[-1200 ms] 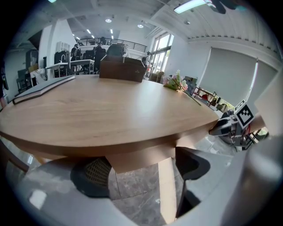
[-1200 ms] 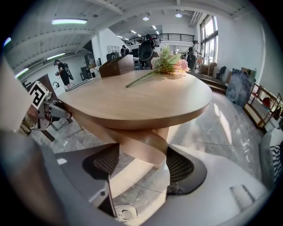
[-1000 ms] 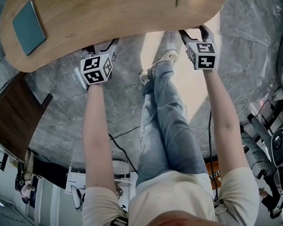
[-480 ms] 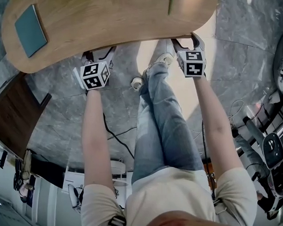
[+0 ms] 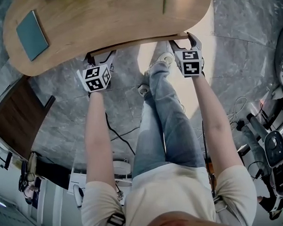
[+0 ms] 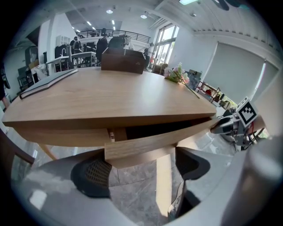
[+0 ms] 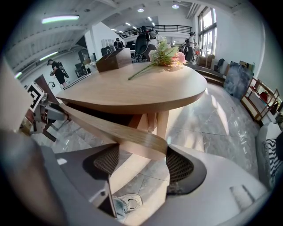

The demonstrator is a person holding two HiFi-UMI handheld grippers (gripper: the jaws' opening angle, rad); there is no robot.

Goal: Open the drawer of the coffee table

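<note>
Two tongs at one drawer front (image 6: 150,143), ajar under the worktop's (image 5: 106,19) near edge: left tongs (image 5: 101,55) spread around its left end, right tongs (image 5: 182,40) pinching its right end. One teal book (image 5: 32,35) by the left edge, one flower sprig (image 7: 163,53) by the right.

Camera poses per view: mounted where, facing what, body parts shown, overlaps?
Head view: on the head, steeply down at coffee table and floor; shows arms, legs, left gripper, right gripper.
Left gripper view: on that gripper, along its open jaws at the drawer front.
Right gripper view: on that gripper, jaws clamping drawer front's end.
Shared by both gripper views: drawer front.
</note>
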